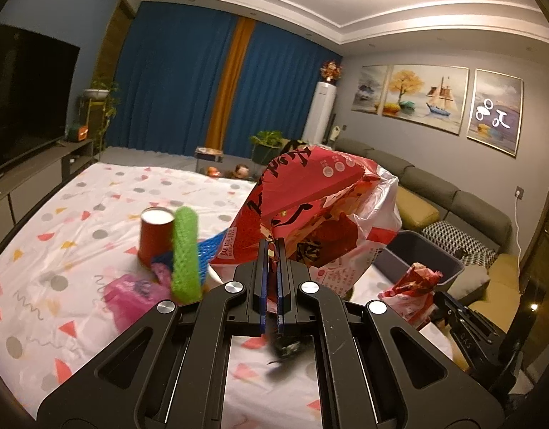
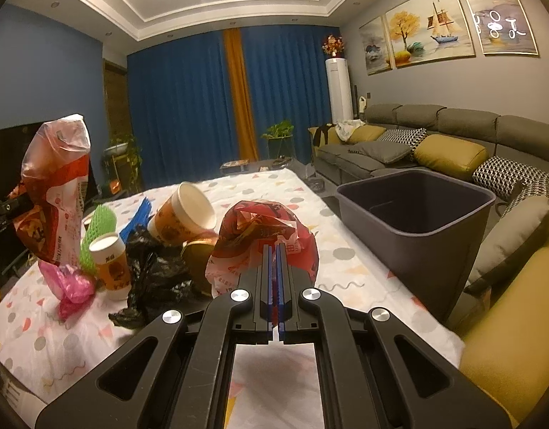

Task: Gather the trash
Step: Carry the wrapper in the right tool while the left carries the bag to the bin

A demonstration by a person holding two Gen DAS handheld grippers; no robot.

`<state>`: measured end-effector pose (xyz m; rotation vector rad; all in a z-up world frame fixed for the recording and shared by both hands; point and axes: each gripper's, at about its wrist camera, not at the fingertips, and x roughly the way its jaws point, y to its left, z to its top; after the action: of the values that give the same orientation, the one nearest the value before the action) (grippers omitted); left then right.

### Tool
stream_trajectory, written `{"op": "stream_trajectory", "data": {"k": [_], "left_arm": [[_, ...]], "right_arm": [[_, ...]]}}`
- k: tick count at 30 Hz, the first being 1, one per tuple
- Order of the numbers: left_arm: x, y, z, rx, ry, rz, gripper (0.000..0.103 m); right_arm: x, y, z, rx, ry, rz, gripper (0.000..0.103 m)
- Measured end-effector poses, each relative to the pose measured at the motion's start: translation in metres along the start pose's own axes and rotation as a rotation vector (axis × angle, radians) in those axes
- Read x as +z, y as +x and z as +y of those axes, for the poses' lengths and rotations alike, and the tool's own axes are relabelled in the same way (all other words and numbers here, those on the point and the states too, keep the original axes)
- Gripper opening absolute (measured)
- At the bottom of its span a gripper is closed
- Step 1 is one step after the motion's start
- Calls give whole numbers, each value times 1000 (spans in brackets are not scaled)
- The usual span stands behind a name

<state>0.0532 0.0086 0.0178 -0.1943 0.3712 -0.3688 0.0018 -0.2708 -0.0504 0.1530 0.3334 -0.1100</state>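
My left gripper (image 1: 272,246) is closed on a large red-and-white plastic bag (image 1: 320,207), the fingers (image 1: 263,275) pinching a fold of its film so that the bag stands up ahead of them, clear of the tabletop (image 1: 95,193). My right gripper (image 2: 273,250) is closed on a smaller crumpled red wrapper (image 2: 267,228), gripped at its near edge; the bundle bulges above and to both sides of the fingers. Judgement: both pieces are held off the surface so that they can be carried to the grey bin (image 2: 417,200), which stands to the right of the tabletop, beside the sofa (image 2: 399,132), with its mouth open and apparently empty.

Trash not yet collected lies in a cluster on the left part of the tabletop: a tipped paper cup (image 2: 185,214), an upright paper cup (image 2: 111,264), a black plastic bag (image 2: 152,271), a pink plastic bag (image 2: 72,286), a green foam net (image 2: 95,232) and a blue mesh piece (image 2: 136,220). In the left wrist view a red cup (image 1: 154,236) stands behind the green net.

The surface is covered by a white cloth printed with dots and triangles. The room has blue curtains (image 2: 188,107) with an orange panel, framed paintings (image 2: 417,25) over the sofa, a white floor-standing air conditioner (image 2: 338,85) and a dark television (image 1: 24,100) on the left
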Motion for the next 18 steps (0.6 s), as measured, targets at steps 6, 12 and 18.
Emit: {"op": "stream_trajectory", "data": {"k": [6,12,18], "left_arm": [[7,19,-36,-64,53,-8,3],[9,54,-88,-142,88,4,3],[12,97,-136,-198,97,26,3]], "right_arm": [[18,-5,-19,-40,22,-48,3],[38,-6,-47,-120,31,-105,3],[59,4,-80,-207,32,-146,3]]}}
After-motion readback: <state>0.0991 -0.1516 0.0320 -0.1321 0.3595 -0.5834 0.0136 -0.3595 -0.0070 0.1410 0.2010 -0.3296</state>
